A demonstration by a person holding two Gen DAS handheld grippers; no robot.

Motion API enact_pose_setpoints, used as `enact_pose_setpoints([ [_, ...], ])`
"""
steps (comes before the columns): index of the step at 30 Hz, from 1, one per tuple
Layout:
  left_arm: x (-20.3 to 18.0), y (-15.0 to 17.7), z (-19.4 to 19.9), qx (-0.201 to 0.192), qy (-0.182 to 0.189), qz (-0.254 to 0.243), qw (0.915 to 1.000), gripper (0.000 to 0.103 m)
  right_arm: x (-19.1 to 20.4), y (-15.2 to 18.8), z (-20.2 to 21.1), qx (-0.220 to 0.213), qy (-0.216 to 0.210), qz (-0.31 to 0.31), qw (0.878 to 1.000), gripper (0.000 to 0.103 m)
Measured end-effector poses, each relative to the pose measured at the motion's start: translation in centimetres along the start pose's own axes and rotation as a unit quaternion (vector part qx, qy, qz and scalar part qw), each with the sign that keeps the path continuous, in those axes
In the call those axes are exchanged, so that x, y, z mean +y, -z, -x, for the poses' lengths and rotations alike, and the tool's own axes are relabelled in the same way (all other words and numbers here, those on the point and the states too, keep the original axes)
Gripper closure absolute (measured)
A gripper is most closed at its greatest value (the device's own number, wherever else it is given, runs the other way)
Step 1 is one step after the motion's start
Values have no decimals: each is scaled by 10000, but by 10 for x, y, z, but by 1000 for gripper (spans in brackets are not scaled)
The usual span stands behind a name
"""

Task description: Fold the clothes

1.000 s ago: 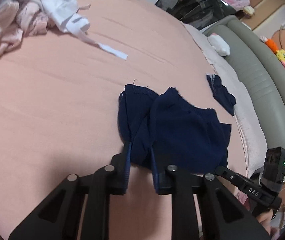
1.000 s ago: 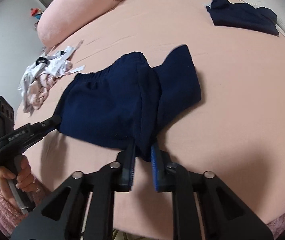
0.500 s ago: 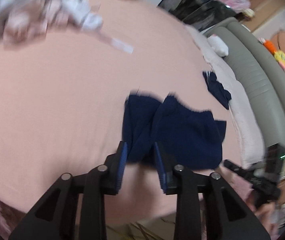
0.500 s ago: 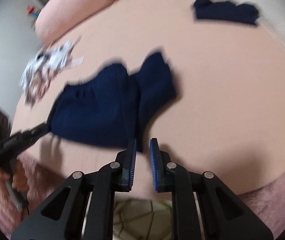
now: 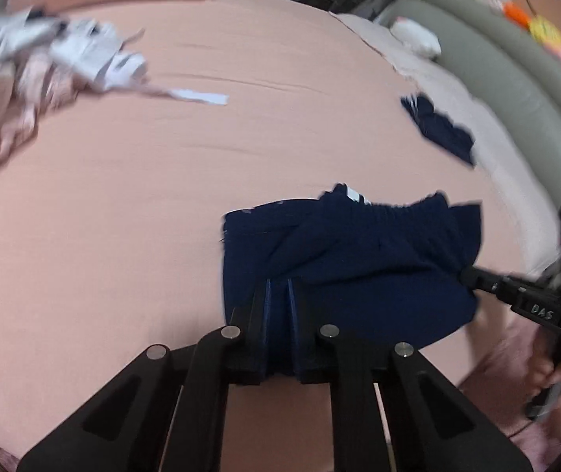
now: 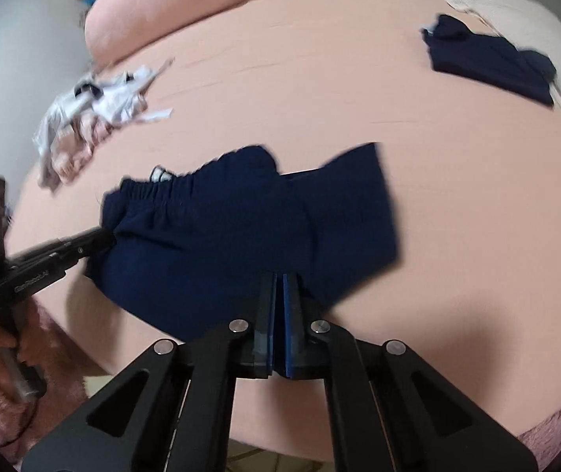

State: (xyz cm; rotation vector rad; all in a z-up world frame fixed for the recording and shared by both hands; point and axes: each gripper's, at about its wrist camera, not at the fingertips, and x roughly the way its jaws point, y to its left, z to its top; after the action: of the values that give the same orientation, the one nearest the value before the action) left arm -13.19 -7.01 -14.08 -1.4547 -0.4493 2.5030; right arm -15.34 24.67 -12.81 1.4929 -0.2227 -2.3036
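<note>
A pair of navy shorts (image 5: 359,259) (image 6: 209,244) lies bunched on the pink bed sheet (image 5: 123,216) (image 6: 359,90), elastic waistband away from me. My left gripper (image 5: 278,287) is closing on the shorts' near edge, and dark cloth fills the narrow gap between its blue pads. In the right wrist view the left gripper (image 6: 103,234) pinches the waistband end. My right gripper (image 6: 279,277) is shut on the hem between the legs, and in the left wrist view the right gripper (image 5: 467,275) bites the cloth's right edge.
A second navy garment (image 5: 438,129) (image 6: 489,63) lies at the far right of the bed. A heap of white and pink clothes (image 5: 44,67) (image 6: 91,118) sits at the far left by a pink pillow (image 6: 162,11). A grey padded headboard (image 5: 516,78) borders the right.
Half a second ago both grippers stood open just short of the shorts' near edge. Now both have moved in and closed on the cloth, which has bunched up.
</note>
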Motion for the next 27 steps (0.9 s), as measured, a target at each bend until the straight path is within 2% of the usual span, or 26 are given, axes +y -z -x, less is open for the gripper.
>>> enact_pose_setpoints([
  [2,-10,-1,9,-196,-68,-174,9996,89,3,-2,9,-148,11,-13,9999,96],
  [5,-39,-4,11,-327,-13,-717,9969,83,30,-7,15,-299,-88,440,9985,95],
  [9,-64,-12,-7,-207,304,-1044,9939,77,63,-16,-12,-31,-39,966,9953,95],
  [14,-62,-18,-33,78,-14,-1117,9937,75,66,-20,-44,127,71,1008,9948,98],
  [18,-43,-21,-29,70,-189,-993,9949,74,44,-22,-42,65,83,755,9971,103],
  [19,-37,-23,-28,61,-232,-941,9953,81,37,-21,-39,43,84,660,9978,103],
  [20,-31,-24,-27,61,-228,-878,9959,84,29,-20,-34,32,57,543,9985,103],
  [23,-15,-28,-15,-58,-126,-526,9985,84,7,-19,-20,-30,-21,151,9999,103],
  [25,-11,-27,-4,-202,93,-395,9990,77,3,-18,-5,-207,-6,42,9998,101],
  [26,-8,-26,-1,-250,147,-278,9992,66,3,-18,2,-294,-20,-4,9996,100],
  [27,-5,-25,2,-291,163,-152,9993,59,3,-17,7,-363,-40,-47,9993,92],
])
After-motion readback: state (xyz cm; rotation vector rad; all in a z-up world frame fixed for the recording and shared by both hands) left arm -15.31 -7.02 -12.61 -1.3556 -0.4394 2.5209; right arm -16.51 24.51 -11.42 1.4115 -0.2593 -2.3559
